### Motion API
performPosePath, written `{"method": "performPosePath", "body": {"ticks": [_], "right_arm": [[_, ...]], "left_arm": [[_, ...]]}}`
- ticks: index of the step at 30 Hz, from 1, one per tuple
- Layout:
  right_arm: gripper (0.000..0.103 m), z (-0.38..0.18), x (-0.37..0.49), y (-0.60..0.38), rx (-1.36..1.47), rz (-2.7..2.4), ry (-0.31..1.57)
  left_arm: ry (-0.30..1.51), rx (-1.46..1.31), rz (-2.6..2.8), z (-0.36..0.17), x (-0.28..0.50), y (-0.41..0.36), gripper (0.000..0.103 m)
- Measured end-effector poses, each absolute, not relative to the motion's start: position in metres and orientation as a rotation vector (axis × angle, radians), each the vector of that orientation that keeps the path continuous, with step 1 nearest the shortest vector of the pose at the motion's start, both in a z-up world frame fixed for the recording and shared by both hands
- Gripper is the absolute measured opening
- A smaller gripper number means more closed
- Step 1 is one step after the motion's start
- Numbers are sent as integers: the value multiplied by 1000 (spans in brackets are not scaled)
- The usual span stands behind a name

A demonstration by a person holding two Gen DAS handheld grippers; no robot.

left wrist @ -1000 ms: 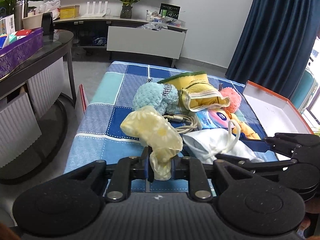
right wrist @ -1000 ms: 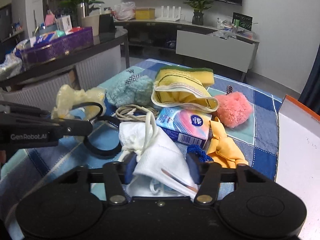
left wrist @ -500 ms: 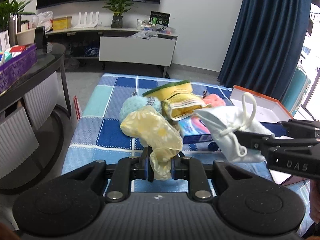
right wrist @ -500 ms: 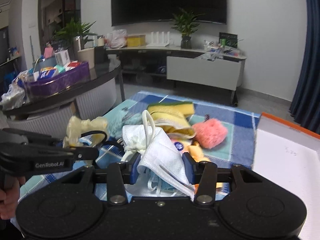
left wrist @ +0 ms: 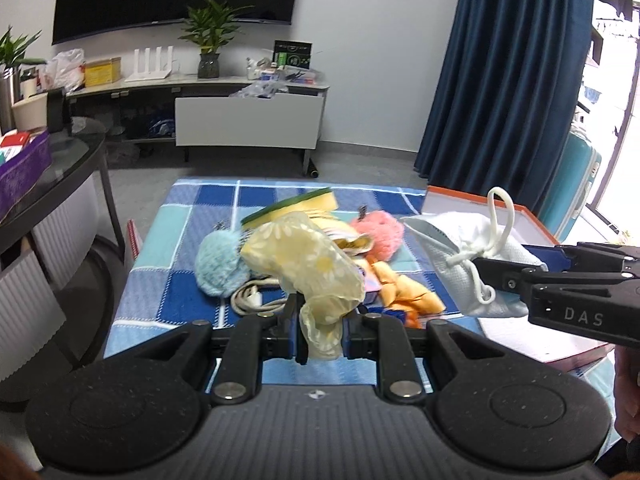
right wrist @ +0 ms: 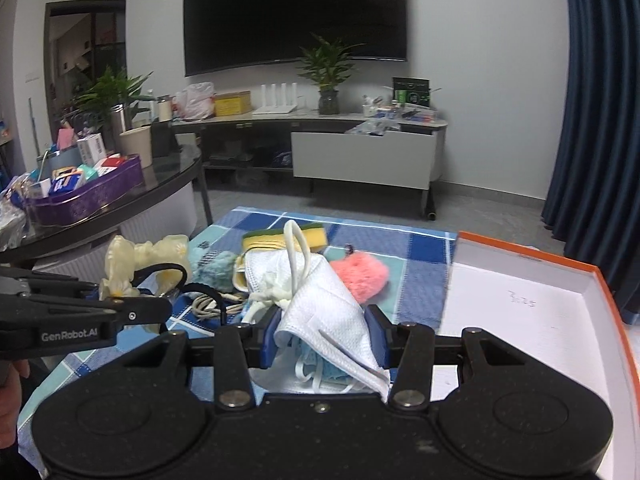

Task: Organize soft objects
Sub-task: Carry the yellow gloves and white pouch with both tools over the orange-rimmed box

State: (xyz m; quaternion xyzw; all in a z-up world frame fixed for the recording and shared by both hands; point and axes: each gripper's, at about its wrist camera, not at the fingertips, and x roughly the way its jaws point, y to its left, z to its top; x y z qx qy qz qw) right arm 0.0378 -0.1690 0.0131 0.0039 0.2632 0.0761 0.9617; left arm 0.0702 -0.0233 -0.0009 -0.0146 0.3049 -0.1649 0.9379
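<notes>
The left gripper (left wrist: 322, 332), tilted downward above the blue checked cloth (left wrist: 172, 276), pinches a sheer yellow daisy-print pouch (left wrist: 308, 268), while the right gripper (right wrist: 322, 338) clamps crumpled white face masks (right wrist: 320, 300) beside the orange-rimmed white box (right wrist: 532, 304).

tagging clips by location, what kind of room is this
Most likely a home living room: a large wall-mounted TV above a low media console with a potted plant, and floor-length blue curtains.
</notes>
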Motion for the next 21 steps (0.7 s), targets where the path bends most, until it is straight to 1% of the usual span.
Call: {"method": "performPosePath", "body": {"ticks": [12,21], "right_arm": [[55,26,24,-210,52,35,494],[55,27,11,-247,91,-62,474]], "left_arm": [[591,2,-424,12,68,-58,21],[589,17,-496,12,71,-89,21]]}}
